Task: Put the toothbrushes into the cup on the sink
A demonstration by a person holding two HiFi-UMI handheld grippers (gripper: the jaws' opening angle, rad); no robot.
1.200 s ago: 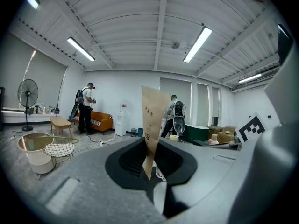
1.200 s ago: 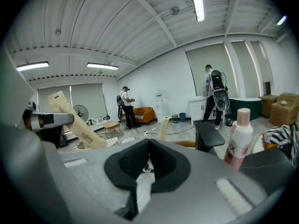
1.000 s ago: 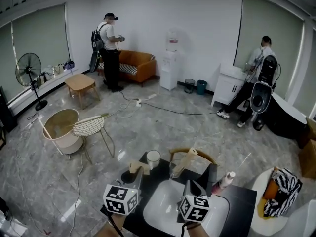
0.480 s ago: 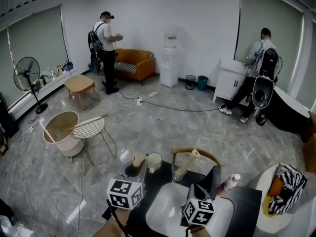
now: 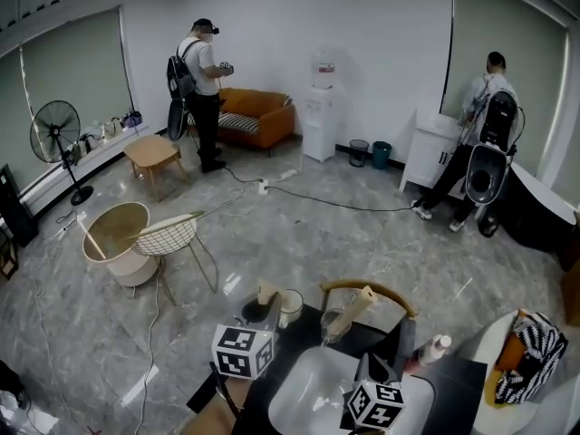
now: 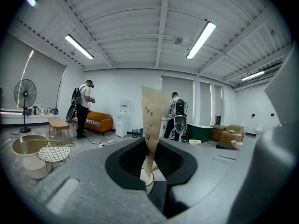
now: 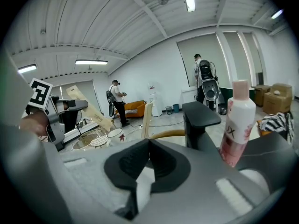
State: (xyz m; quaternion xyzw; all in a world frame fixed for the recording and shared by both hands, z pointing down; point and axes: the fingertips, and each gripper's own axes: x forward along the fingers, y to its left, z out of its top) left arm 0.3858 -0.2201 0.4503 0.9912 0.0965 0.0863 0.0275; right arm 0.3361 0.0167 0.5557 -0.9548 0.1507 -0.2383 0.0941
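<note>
My left gripper (image 5: 262, 308) is shut on a paper-wrapped toothbrush (image 6: 152, 123) that stands upright between its jaws. Its lower end hangs just over a white cup (image 6: 147, 177), and in the head view the toothbrush (image 5: 265, 293) sits at the left rim of that cup (image 5: 291, 304). A second wrapped toothbrush (image 5: 352, 307) leans in a clear glass (image 5: 330, 323) behind the white basin (image 5: 313, 386). My right gripper (image 5: 374, 367) is over the basin's right side, shut and empty (image 7: 148, 143). Beyond it in the right gripper view stands the second toothbrush (image 7: 147, 119).
A black faucet (image 5: 404, 338) and a pink-and-white bottle (image 5: 436, 348) stand on the black counter (image 5: 449, 379) right of the basin. A wooden chair back (image 5: 367, 290) curves behind the counter. Wire chairs (image 5: 168, 236) and several people stand farther off.
My left gripper has carried its toothbrush forward and to the right, up to the white cup. My right gripper has sunk a little over the basin.
</note>
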